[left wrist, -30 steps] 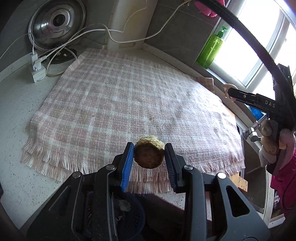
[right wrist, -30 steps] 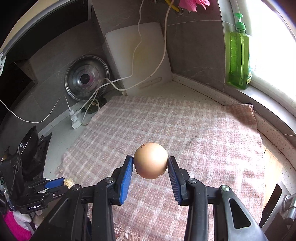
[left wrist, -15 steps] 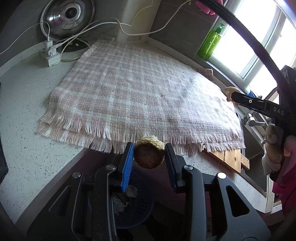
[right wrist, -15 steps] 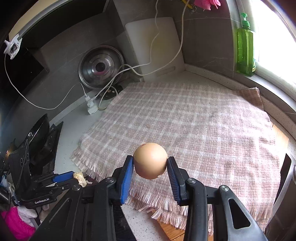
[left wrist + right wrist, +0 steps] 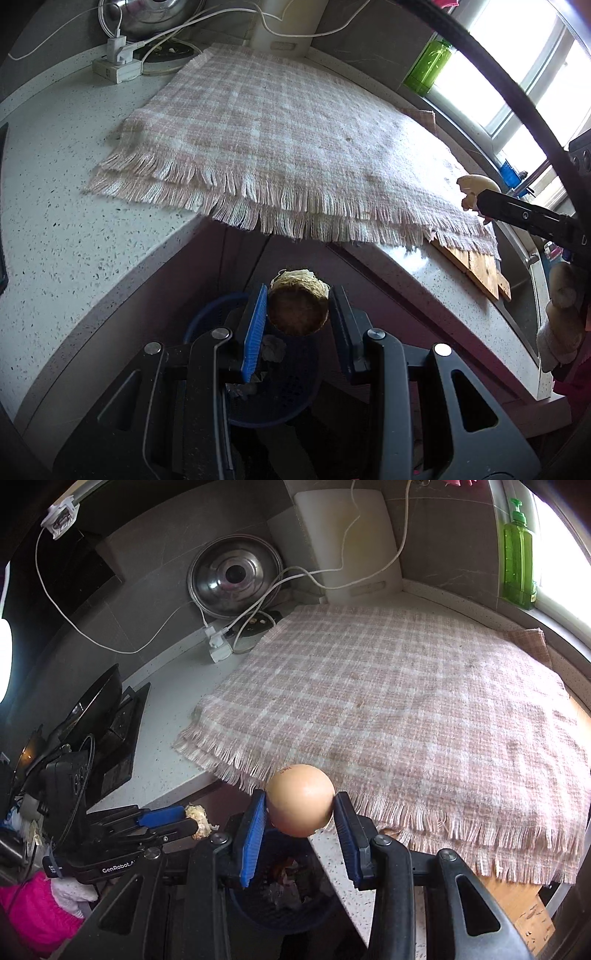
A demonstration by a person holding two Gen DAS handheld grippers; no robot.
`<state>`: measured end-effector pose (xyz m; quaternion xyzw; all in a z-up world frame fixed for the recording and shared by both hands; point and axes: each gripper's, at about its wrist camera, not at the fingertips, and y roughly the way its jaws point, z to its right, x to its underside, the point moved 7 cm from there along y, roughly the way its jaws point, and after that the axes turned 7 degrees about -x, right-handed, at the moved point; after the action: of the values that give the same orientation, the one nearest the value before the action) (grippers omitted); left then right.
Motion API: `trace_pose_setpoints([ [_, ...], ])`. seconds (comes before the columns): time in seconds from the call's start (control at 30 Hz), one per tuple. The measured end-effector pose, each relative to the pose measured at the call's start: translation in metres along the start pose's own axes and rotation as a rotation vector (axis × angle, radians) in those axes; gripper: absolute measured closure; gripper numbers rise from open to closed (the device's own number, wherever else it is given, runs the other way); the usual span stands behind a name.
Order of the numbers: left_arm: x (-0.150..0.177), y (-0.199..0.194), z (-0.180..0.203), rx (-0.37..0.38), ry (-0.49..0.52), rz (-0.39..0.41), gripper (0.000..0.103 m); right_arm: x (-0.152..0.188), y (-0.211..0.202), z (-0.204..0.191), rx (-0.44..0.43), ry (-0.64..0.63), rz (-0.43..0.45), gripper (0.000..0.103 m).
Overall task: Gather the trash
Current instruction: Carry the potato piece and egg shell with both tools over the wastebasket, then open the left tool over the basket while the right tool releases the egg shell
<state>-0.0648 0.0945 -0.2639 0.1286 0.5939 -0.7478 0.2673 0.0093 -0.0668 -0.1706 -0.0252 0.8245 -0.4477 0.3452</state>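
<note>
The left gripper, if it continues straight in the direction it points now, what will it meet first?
Probably the blue trash basket below the counter edge. The left gripper, shut on a brown fibrous lump, points down past the counter, and the basket lies right behind its fingers. Depth there is unclear, so this is a judgement.

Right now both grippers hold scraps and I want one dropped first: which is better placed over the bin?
Probably the left gripper: its corn cob piece hangs over the blue bin, while the right gripper's eggshell overlaps the counter edge.
</note>
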Motion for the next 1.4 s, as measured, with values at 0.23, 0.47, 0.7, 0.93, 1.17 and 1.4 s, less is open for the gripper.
trace_pose_setpoints([
  [0.23, 0.03, 0.016, -0.014, -0.007, -0.012, -0.051, 0.069, 0.036, 0.026, -0.021, -0.011, -0.011, -0.07, 0.065],
  [0.47, 0.058, 0.033, -0.027, -0.016, -0.032, -0.098, 0.069, 0.061, 0.054, -0.034, -0.019, -0.013, -0.122, 0.065],
  [0.7, 0.082, 0.055, -0.032, -0.021, -0.046, -0.141, 0.069, 0.078, 0.083, -0.037, 0.001, -0.022, -0.164, 0.065],
  [0.93, 0.099, 0.075, -0.035, -0.028, -0.052, -0.176, 0.069, 0.09, 0.111, -0.038, 0.012, -0.031, -0.203, 0.065],
  [1.17, 0.098, 0.092, -0.038, -0.051, -0.055, -0.192, 0.069, 0.098, 0.131, -0.037, 0.019, -0.035, -0.232, 0.065],
  [1.4, 0.101, 0.102, -0.04, -0.061, -0.057, -0.208, 0.069, 0.104, 0.149, -0.034, 0.028, -0.031, -0.259, 0.065],
])
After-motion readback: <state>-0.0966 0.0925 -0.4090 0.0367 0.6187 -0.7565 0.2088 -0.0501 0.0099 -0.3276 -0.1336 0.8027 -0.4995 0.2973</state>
